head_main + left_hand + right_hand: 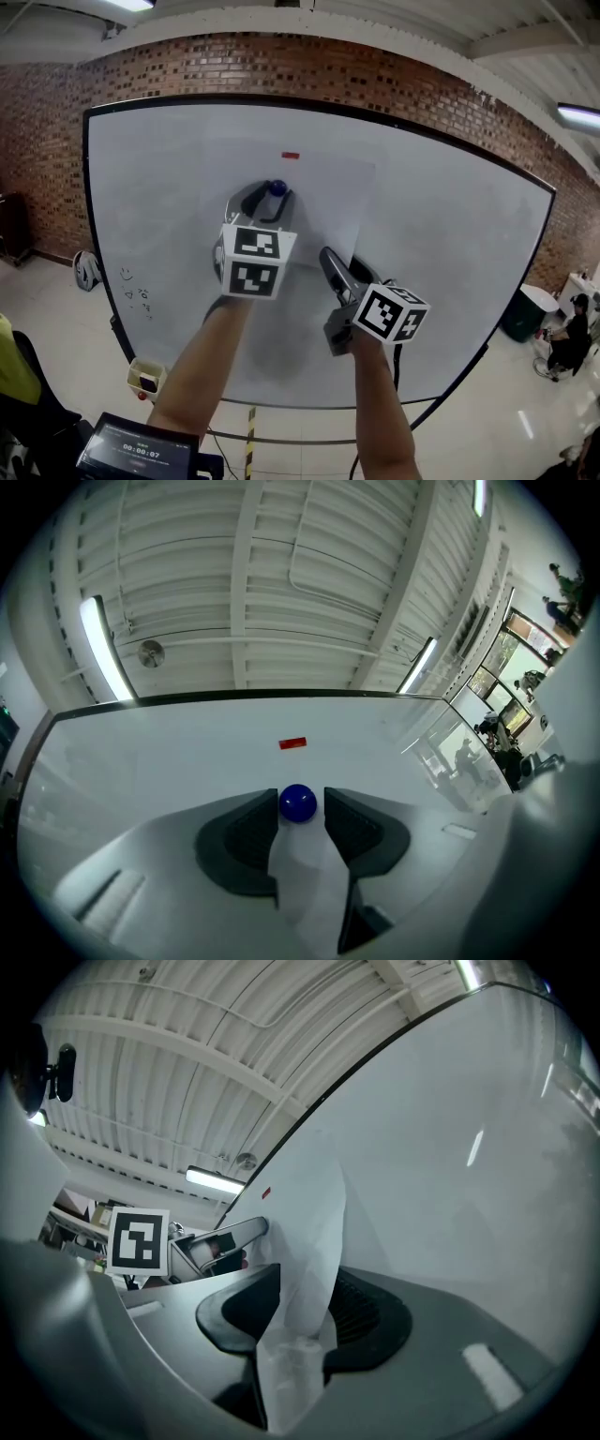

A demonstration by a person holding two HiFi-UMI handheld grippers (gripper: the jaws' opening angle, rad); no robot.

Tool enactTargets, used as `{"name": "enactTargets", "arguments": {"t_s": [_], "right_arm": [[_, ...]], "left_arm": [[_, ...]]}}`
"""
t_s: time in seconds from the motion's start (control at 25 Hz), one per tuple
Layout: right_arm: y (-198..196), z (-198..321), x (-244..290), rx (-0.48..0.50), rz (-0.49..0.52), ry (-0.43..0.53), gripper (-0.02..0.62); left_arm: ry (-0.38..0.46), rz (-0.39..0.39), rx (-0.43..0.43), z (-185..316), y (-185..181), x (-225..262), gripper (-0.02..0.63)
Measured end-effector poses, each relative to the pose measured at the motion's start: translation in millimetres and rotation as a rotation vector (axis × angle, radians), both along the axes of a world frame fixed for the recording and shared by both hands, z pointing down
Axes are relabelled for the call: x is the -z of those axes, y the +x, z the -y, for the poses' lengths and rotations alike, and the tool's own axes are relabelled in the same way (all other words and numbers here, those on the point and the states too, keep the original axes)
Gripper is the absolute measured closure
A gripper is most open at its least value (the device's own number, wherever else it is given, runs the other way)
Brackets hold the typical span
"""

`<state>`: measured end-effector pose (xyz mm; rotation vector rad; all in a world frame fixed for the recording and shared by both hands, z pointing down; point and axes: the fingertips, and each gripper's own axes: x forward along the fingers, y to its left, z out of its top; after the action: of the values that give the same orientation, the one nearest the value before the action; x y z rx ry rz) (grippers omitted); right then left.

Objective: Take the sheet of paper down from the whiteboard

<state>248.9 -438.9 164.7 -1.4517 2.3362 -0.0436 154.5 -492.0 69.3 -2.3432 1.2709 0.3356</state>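
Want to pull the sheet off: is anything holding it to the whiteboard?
Yes: a blue magnet pins the sheet to the whiteboard, between the open jaws of the left claw. The sheet's edge runs through the right claw.

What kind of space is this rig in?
Probably a converted industrial lab or workshop-style office. A big framed whiteboard stands before a bare brick wall, under a white ribbed ceiling with tube lights. A person is off to the right.

I'm seeing a blue magnet (298,803), a red tag (292,743), white paper (309,1232), a white, black-framed whiteboard (450,216), and a red-brown brick wall (281,66).
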Motion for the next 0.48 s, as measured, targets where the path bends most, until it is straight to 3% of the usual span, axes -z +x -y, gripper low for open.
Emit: {"name": "enactTargets", "arguments": {"t_s": [0.2, 0.36, 0.48], "right_arm": [[-0.5, 3.6, 5.1, -0.009, -0.002, -0.003, 0.486], [-1.0, 9.8, 6.7, -0.039, 0.002, -0.002, 0.58], [-0.6, 8.7, 7.1, -0.05, 0.004, 0.006, 0.581]], "left_arm": [[0.005, -0.024, 0.008, 0.3, 0.6, 3.6, 0.479], [0.014, -0.03, 0.018, 1.4, -2.1, 1.6, 0.485], [0.014, -0.031, 0.015, 1.7, -2.9, 1.2, 0.485]]}}
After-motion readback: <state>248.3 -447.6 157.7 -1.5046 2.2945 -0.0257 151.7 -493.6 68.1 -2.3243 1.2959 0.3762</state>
